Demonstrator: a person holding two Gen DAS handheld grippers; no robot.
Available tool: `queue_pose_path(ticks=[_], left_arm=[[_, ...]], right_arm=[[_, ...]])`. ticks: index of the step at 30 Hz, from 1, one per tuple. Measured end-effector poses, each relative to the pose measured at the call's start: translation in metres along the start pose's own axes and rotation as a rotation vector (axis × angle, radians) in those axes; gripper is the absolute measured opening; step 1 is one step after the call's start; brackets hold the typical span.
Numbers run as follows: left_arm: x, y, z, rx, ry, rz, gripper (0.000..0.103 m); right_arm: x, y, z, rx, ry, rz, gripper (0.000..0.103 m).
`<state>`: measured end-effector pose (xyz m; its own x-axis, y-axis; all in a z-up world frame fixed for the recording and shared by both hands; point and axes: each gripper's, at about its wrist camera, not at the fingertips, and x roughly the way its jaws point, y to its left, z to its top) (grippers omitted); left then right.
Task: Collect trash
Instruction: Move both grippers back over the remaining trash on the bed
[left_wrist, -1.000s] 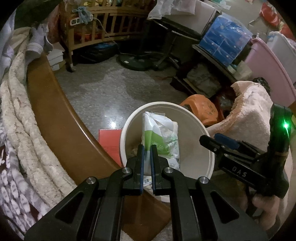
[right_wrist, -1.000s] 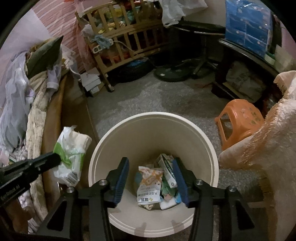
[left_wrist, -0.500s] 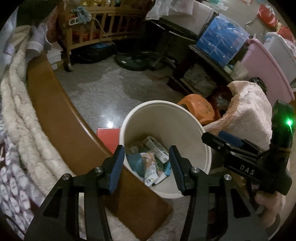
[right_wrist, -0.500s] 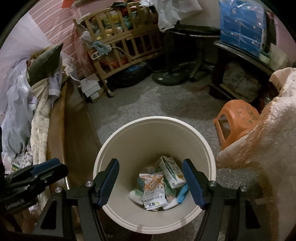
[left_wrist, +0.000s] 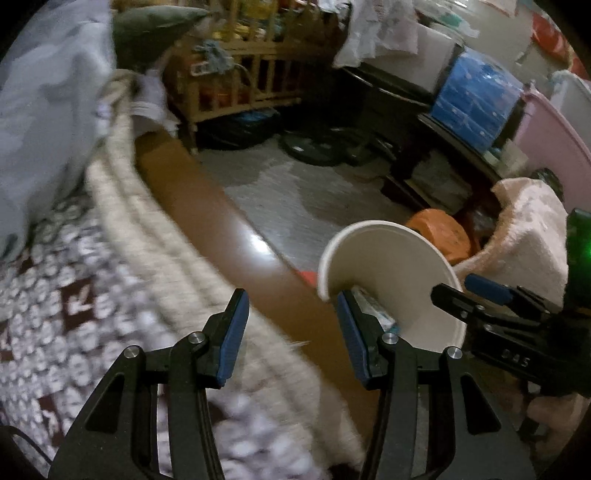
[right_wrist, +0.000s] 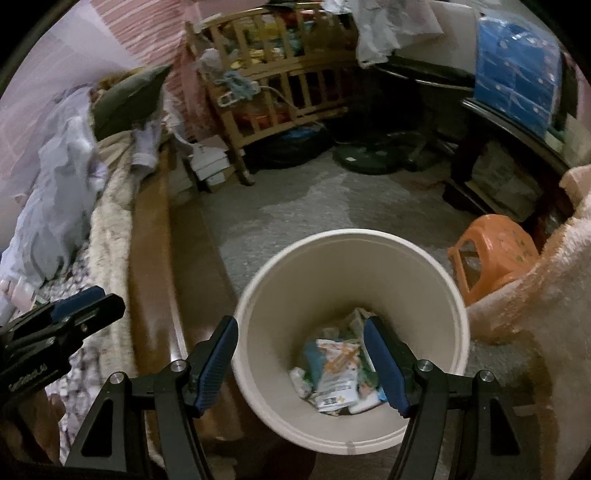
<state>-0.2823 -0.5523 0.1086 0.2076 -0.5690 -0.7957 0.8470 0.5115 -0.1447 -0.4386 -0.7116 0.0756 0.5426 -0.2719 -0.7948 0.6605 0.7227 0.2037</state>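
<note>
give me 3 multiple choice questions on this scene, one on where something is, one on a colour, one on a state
1. Where are the wrappers?
A. on the bed
B. at the bottom of the bin
C. on the stool

2. What colour is the stool?
A. orange
B. green
C. black

3. How is the right gripper?
A. shut on a wrapper
B. shut, empty
C. open, empty

Answers:
1 B, wrappers lie heaped inside the bin.
2 A, its plastic top is orange.
3 C, its jaws stand apart with nothing between them.
</note>
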Motion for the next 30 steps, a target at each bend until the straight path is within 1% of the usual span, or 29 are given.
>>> queue_pose_path(ticks=[5,8,12,18,23,26,28,30], left_arm=[[-0.02,0.038,-0.013,-0.028,-0.018,0.073,0.048],[-0.036,0.072,-0.025,-0.063,-0.024,0.118,0.048],[-0.056,0.128,-0.043,-0.144,-0.016,0.188,0.048],[-0.087,0.221,-0.071,-0.259,-0.013,0.317,0.048],[-0.114,0.303,-0.094,-0.367,-0.006,0.424,0.048],[-0.124,0.342,-0.107,-0.418,0.003,0.475,0.048],[-0.133,0.369,-0.119,-0.463,0.005,0.496,0.048],[-0.143,0.394,-0.133,-0.509,0.005,0.512,0.048]], right_arm=[[-0.003,0.036,0.002,-0.06,-0.002,0.031,0.068],[-0.003,0.061,0.006,-0.087,-0.003,0.072,0.068],[0.0,0.102,0.008,-0.14,0.005,0.13,0.068],[0.018,0.184,0.006,-0.252,0.044,0.232,0.068],[0.042,0.268,-0.001,-0.377,0.094,0.289,0.068],[0.06,0.314,-0.003,-0.421,0.123,0.323,0.068],[0.074,0.35,-0.002,-0.451,0.142,0.354,0.068],[0.085,0.377,-0.001,-0.471,0.149,0.37,0.068]])
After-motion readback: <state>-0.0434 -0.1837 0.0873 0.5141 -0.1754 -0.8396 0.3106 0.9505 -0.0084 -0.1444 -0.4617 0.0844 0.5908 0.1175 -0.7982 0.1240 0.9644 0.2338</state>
